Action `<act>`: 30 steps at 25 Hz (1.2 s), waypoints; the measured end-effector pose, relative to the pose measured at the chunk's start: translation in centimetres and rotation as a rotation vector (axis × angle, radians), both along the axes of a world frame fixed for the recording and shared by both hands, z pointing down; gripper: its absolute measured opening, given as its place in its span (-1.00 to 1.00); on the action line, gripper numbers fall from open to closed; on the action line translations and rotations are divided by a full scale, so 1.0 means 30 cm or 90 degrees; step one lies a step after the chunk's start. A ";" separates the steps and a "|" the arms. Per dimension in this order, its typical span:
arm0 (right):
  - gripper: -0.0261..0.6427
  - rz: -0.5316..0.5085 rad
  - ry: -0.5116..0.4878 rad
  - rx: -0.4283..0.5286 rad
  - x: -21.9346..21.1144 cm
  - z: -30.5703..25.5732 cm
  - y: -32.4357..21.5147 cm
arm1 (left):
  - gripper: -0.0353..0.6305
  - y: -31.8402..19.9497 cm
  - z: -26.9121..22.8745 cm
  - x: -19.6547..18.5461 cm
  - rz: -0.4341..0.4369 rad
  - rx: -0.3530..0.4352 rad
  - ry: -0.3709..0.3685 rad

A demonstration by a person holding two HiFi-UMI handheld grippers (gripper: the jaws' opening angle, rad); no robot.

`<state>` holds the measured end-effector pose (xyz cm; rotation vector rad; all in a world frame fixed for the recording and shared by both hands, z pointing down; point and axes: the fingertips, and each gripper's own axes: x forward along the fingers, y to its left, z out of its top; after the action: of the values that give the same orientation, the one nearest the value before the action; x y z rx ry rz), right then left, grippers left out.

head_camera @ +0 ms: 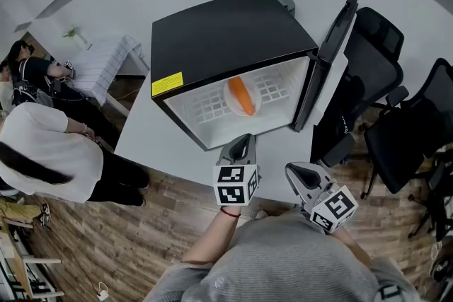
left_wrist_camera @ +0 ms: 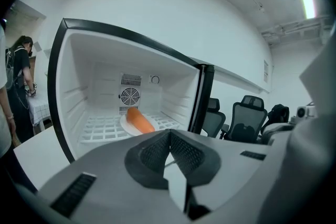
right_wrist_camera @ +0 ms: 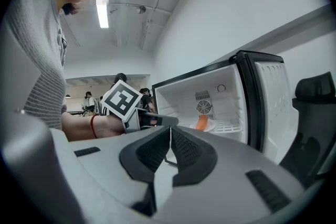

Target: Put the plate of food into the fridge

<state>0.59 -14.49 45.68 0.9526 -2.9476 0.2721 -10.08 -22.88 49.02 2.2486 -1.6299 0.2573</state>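
- The orange food (head_camera: pixel 243 95) covered much of the white plate (head_camera: pixel 231 90), and its kind could not be made out.
- In the left gripper view, the plate's near rim was cut off behind that gripper's body.
- The plate lay on the wire shelf (head_camera: pixel 205 108) inside the fridge (head_camera: pixel 226 39), whose door (head_camera: pixel 327 56) stood open.
- The fridge stood on the white tabletop (head_camera: pixel 145 127), its opening facing the near edge.
- The left gripper (head_camera: pixel 245 140) and the right gripper (head_camera: pixel 296 172) hung over that edge, each with its jaws pressed together on nothing.
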 end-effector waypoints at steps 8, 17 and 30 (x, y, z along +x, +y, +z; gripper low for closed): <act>-0.88 0.002 -0.002 0.004 -0.005 -0.009 0.018 | -0.86 0.114 -0.007 0.054 0.031 -0.008 0.029; -0.88 0.006 0.004 0.006 0.002 -0.003 0.034 | -0.86 0.221 -0.025 0.088 0.058 0.004 0.055; -0.88 -0.002 0.013 0.015 -0.012 -0.008 0.039 | -0.86 0.303 -0.038 0.157 0.089 0.065 0.061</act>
<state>0.24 -13.32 45.43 0.9466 -2.9401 0.2256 -5.36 -13.77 47.88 2.4163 -1.4701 0.1014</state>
